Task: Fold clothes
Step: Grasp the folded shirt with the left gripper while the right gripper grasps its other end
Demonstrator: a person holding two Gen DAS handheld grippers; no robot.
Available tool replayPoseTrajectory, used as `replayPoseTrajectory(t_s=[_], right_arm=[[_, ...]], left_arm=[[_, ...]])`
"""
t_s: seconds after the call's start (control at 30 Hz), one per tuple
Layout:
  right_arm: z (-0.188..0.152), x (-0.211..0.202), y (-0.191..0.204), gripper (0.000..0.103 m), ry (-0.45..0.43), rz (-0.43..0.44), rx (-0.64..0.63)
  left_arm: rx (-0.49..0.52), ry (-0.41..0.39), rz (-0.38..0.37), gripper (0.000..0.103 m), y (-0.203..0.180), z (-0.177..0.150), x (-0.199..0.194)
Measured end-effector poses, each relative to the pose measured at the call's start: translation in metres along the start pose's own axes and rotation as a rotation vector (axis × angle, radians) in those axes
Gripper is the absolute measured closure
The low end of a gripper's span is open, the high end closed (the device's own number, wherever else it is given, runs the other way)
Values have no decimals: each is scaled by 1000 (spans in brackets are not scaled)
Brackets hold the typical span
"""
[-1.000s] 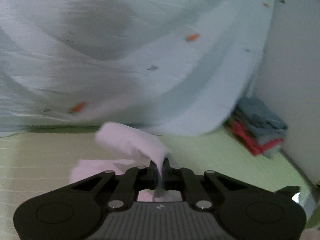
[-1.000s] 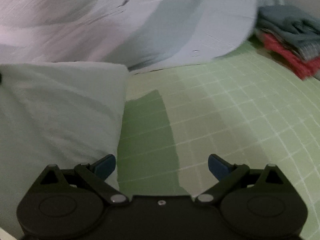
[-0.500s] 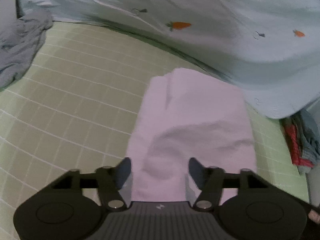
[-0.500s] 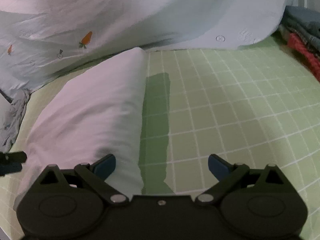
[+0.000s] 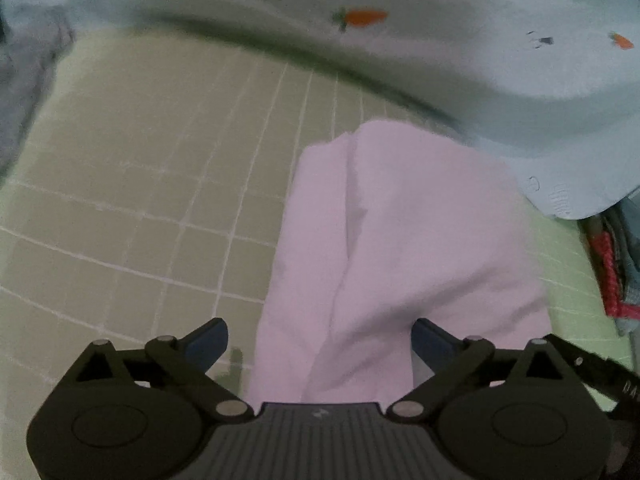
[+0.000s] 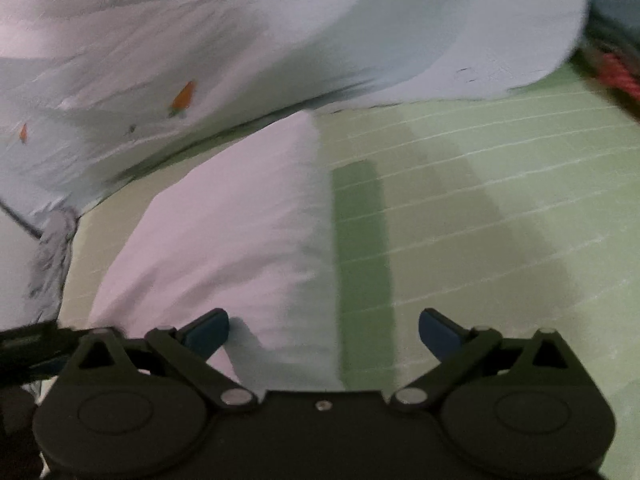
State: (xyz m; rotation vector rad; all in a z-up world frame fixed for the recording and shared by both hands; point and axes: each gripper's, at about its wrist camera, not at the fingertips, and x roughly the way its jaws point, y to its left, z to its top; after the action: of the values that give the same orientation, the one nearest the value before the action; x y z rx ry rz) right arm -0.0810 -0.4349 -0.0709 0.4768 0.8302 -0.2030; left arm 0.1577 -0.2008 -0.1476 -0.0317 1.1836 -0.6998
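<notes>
Whereas a second ago the left gripper (image 5: 320, 346) was pinching a raised flap of the pink cloth (image 5: 384, 248), its fingers now stand wide apart and hold nothing; half a second ago they were only partly spread, so the gap has widened since; the cloth lies folded on the green checked sheet (image 5: 160, 184), running straight ahead from between the fingers, its near end passing between them and covering part of the right-hand blue pad (image 5: 434, 344); the left-hand pad sits clear of the cloth over the sheet; whether either pad presses the fabric cannot be told

The right gripper (image 6: 324, 332) is spread wide just as in both earlier views, gripping nothing; the pink cloth (image 6: 224, 240) lies ahead and to its left, its right edge running forward between the fingers, and the left pad (image 6: 208, 334) overlaps the cloth's near end; the right pad is over bare sheet (image 6: 500, 220), apart from the cloth

Beyond the cloth in both views hangs a pale blue bedcover with small carrots (image 5: 440, 40), blurred; ahead and to the right of the left gripper lies a stack of folded clothes (image 5: 612, 272), red and grey
</notes>
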Motion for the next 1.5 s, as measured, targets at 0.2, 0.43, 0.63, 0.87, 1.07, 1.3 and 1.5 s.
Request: replayPoseTrajectory(t_s=[0.2,0.43,0.63,0.87,1.07,1.3,1.5], right_arm=[[16,44,18,0,54,43,27],[27,59,16,8,112,76,101],[27,40,27,49,86,71,97],[24,13,15,66,53,141,62],[20,-28,-39,68,33,262,29],[33,-115,-155,68,-19,318,-40],[60,-189,-249,68,-111,254,-72]], left_arm=[[-50,87,-182,1,21,13,31],[28,72,-227,10,9,25,44],[50,42,-248,51,-1,18,32],[208,-70,-108,67,-49,-6,-5],[141,-125,-66,69,-103,-55,-28],[113,-186,-81,69,-236,-117,-41],[172,-214,-181,70,-342,-135,-31]])
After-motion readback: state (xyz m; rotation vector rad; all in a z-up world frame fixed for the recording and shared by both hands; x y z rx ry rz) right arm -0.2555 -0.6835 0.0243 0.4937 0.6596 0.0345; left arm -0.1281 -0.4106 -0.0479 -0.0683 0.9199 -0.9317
